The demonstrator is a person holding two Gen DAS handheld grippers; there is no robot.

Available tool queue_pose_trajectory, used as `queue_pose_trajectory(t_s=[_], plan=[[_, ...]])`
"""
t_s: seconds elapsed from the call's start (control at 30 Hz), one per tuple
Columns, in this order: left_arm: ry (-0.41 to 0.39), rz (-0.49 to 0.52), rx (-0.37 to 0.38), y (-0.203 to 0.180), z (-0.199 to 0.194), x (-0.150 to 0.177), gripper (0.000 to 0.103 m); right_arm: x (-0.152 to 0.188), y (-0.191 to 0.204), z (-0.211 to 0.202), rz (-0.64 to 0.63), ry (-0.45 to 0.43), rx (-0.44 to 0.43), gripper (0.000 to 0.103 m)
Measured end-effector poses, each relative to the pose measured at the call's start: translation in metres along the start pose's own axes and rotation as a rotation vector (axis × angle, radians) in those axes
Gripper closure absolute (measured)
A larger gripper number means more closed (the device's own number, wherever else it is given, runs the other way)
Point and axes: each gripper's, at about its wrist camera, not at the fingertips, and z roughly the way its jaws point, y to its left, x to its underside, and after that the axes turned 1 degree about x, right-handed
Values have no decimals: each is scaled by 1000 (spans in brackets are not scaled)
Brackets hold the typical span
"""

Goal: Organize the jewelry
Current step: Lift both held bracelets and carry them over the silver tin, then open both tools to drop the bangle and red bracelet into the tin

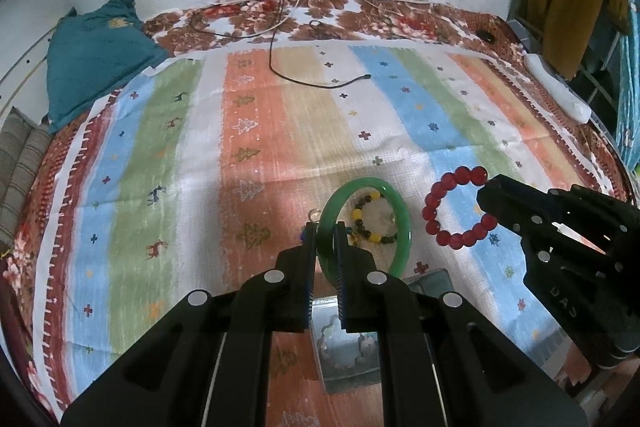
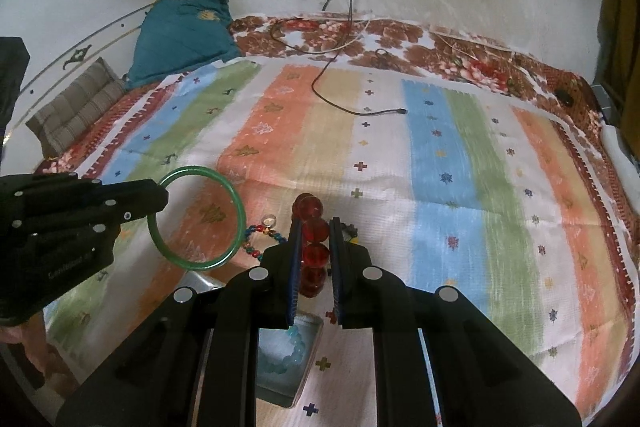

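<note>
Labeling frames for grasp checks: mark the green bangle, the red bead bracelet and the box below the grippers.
green bangle [image 2: 239,227], right wrist view, right side of its rim.
red bead bracelet [image 1: 431,201], left wrist view, a left-side bead.
box [image 2: 310,359], right wrist view, right wall.

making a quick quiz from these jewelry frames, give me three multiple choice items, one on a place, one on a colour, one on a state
1. Where is the tray with the pale blue bead bracelet?
A. below the right gripper
B. by the far wall
C. on the teal cushion

2. What colour is the bangle in the left gripper?
A. red
B. green
C. yellow

3. What is the right gripper doing?
A. open, holding nothing
B. shut on the cable
C. shut on the red bead bracelet

Answers: 1 A, the tray shows under its fingers in the right wrist view. 2 B, the ring is green in both views. 3 C, red beads sit between its fingers.
</note>
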Motion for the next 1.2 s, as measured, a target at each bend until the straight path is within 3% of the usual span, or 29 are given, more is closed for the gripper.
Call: queue_pose_trajectory(t_s=[1.2], plan=[[-26,30,-3,-13,-31,38,94,39,20,-36,-18,-7,-55,89]])
